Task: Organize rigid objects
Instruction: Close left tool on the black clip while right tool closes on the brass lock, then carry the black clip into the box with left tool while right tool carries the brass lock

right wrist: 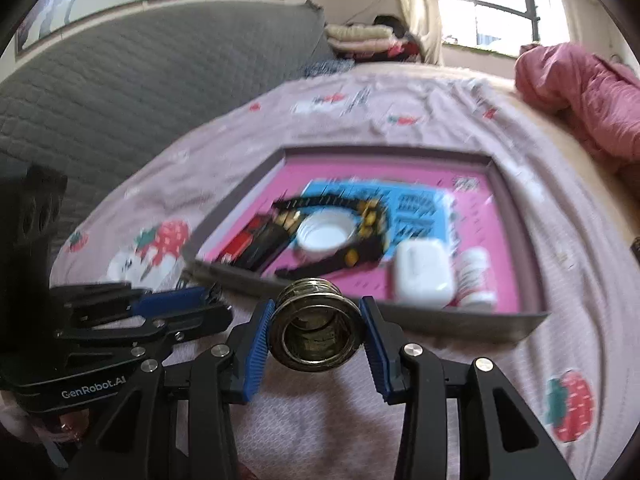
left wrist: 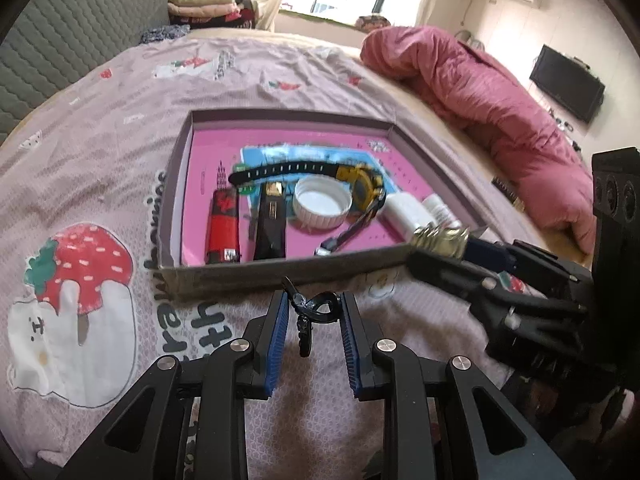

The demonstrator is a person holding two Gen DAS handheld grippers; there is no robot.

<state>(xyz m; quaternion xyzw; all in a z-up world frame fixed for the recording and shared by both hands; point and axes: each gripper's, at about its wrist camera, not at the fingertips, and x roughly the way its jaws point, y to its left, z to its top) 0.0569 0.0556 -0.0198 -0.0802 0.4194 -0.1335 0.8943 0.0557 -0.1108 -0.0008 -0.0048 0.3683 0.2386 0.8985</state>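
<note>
A shallow cardboard tray (left wrist: 280,270) with a pink floor lies on the strawberry-print bedsheet (left wrist: 100,140). It holds a red lighter (left wrist: 223,226), a black lighter (left wrist: 271,224), a white cap (left wrist: 322,202), a yellow-and-black watch (left wrist: 360,184), a white earbud case (right wrist: 422,276) and a small white bottle (right wrist: 476,276). Just in front of the tray's near wall, my left gripper (left wrist: 314,300) is shut on a small black clip (left wrist: 320,312). To its right, my right gripper (right wrist: 317,306) is shut on a brass ringed cylinder (right wrist: 316,332), held over the tray's near right corner.
A rolled pink quilt (left wrist: 500,92) lies along the bed's right side, with a small dark object (left wrist: 504,190) beside it. A grey quilted headboard (left wrist: 80,40) rises at the left. Folded blankets (left wrist: 202,2) sit at the far end under the window.
</note>
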